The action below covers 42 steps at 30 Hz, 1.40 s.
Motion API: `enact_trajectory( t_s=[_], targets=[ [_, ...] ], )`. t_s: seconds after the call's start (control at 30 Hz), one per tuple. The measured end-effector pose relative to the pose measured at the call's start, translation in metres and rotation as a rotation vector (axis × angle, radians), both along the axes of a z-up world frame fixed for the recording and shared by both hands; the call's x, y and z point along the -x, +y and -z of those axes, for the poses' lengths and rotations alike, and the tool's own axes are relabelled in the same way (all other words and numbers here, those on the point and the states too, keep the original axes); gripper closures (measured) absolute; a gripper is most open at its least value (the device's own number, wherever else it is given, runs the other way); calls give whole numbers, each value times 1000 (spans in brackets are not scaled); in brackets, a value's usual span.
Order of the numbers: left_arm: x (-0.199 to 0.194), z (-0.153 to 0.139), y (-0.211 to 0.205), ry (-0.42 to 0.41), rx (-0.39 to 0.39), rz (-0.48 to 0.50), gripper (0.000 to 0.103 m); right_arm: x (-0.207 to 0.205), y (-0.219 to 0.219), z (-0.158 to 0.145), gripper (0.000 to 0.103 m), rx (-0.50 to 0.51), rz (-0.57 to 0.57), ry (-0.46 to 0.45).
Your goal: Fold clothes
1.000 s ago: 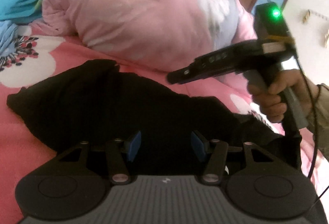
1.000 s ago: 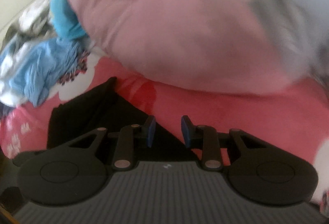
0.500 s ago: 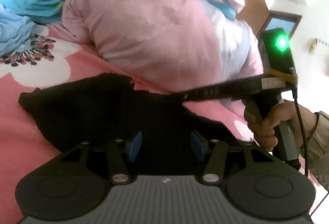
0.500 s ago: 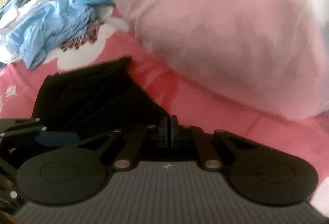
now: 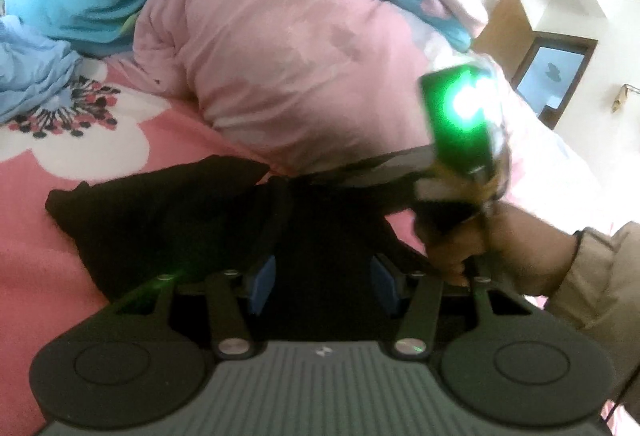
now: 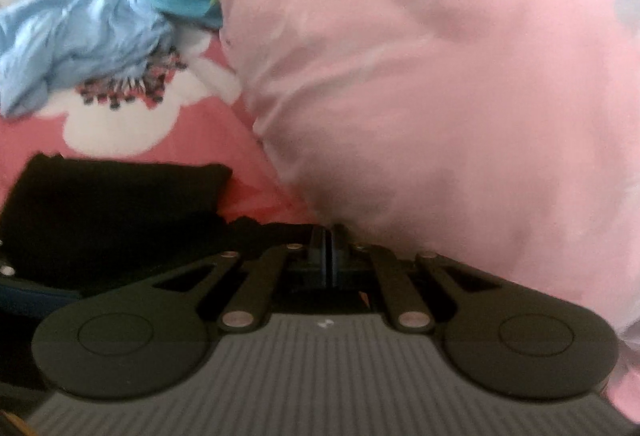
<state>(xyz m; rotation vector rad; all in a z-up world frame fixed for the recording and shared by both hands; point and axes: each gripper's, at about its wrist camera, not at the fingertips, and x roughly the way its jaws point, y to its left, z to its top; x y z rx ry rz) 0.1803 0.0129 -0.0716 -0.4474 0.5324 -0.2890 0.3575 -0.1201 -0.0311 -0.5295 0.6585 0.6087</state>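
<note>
While the black garment (image 5: 168, 220) lies spread on the pink flowered bed sheet (image 5: 80, 164), just in front of the big pink duvet roll (image 5: 288, 76), the left wrist view shows the left gripper (image 5: 322, 282) low over the cloth w/ its blue pads apart; fabric is under and between them, but the pads do not press on it. I judge it waits there to hold the near edge down. The right gripper, w/ a green lamp, comes in from the right side of the duvet roll, carried by a hand (image 5: 472, 248), and its tip reaches the garment's far edge.

In the right wrist view the right gripper (image 6: 329, 256) has its pads fully together, right at the foot of the duvet roll. Black cloth sits directly at the tips, so prob. it pinches a thin edge to lift and fold it over, but the blur does not let me confirm. A light blue cloth (image 6: 76, 36) lies left of the roll.
</note>
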Motion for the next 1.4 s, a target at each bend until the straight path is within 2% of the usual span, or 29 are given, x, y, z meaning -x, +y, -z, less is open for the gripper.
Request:
enact_trajectory(
  t_s=[0.13, 0.27, 0.37, 0.47, 0.53, 0.6, 0.7, 0.8, 0.9, 0.97, 1.03, 1.13, 1.33, 1.4],
  targets=[
    [-2, 3, 3, 21, 11, -4, 49, -7, -1, 7, 101, -39, 38, 18],
    [-3, 5, 3, 29, 19, -4, 49, -14, -35, -20, 101, -218, 121, 98],
    [-3, 5, 3, 33, 17, -3, 49, -1, -66, -43, 95, -299, 160, 107],
    [-3, 5, 3, 34, 20, -4, 49, 11, -97, -62, 78, -374, 207, 88],
    [-4, 5, 3, 36, 22, -4, 49, 18, -117, -73, 77, -413, 255, 66],
    [-4, 6, 3, 37, 23, -4, 49, 25, -131, -80, 77, -445, 279, 86],
    [-4, 6, 3, 39, 24, -4, 49, 35, -135, -72, 78, -453, 284, 186],
    [-4, 6, 3, 39, 24, -4, 49, 39, -116, -38, 80, -393, 260, 311],
    [-4, 7, 4, 38, 27, -2, 48, 28, -102, -3, 83, -302, 296, 357],
    [-5, 9, 4, 37, 30, -1, 48, 11, -105, 8, 85, -346, 333, 338],
    [-4, 9, 4, 35, 33, 0, 48, -8, -113, 3, 91, -378, 413, 283],
    [-5, 9, 4, 36, 37, 0, 48, -22, -141, -12, 89, -411, 567, 247],
    [-5, 9, 4, 38, 38, 0, 48, 19, -239, -69, 83, -478, 663, 142],
    [-5, 8, 4, 38, 37, 0, 48, 31, -270, -70, 79, -471, 696, 167]
  ],
)
